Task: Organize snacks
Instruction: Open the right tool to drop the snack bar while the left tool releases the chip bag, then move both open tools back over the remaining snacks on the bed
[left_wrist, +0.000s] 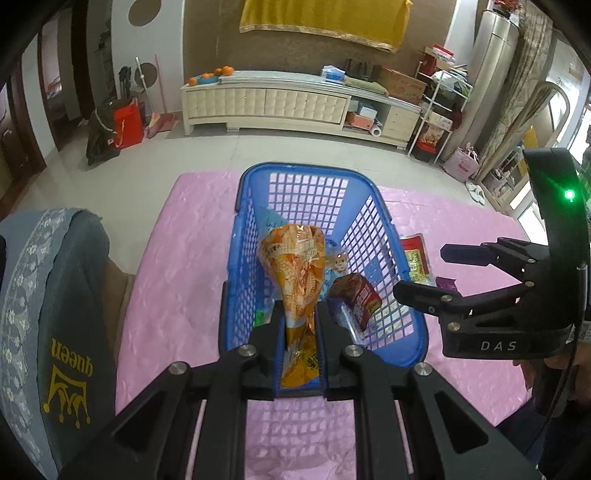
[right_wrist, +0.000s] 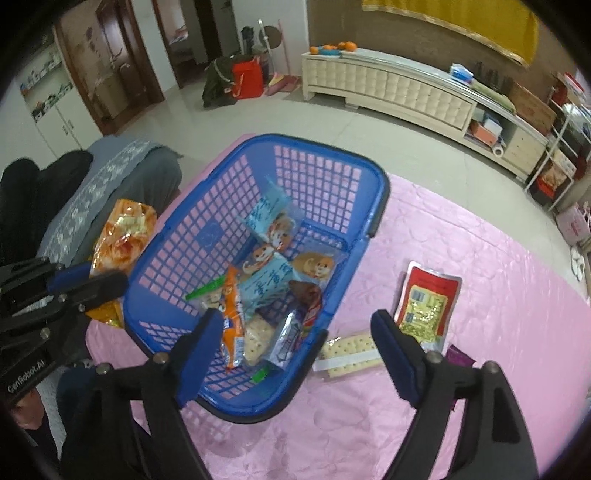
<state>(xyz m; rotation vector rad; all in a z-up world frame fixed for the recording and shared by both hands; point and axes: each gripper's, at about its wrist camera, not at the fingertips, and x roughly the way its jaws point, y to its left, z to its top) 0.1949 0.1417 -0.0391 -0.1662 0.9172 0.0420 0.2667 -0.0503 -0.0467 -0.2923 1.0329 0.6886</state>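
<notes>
My left gripper (left_wrist: 300, 314) is shut on an orange snack bag (left_wrist: 295, 266) and holds it upright over the near end of the blue basket (left_wrist: 314, 177). The same bag (right_wrist: 122, 236) shows at the basket's left side in the right wrist view, in the left gripper (right_wrist: 105, 278). The basket (right_wrist: 369, 173) holds several snack packs, among them light-blue hamster packs (right_wrist: 269, 221) and an orange pack (right_wrist: 232, 317). My right gripper (right_wrist: 295, 325) is open and empty above the basket's near right corner. It appears at the right in the left wrist view (left_wrist: 424, 271).
A red-and-yellow pouch (right_wrist: 428, 299), a cracker pack (right_wrist: 351, 354) and a small purple packet (right_wrist: 460, 356) lie on the pink cloth (right_wrist: 443, 406) right of the basket. A grey cushion (left_wrist: 48, 314) sits at the left. A long white cabinet (left_wrist: 277, 99) stands across the floor.
</notes>
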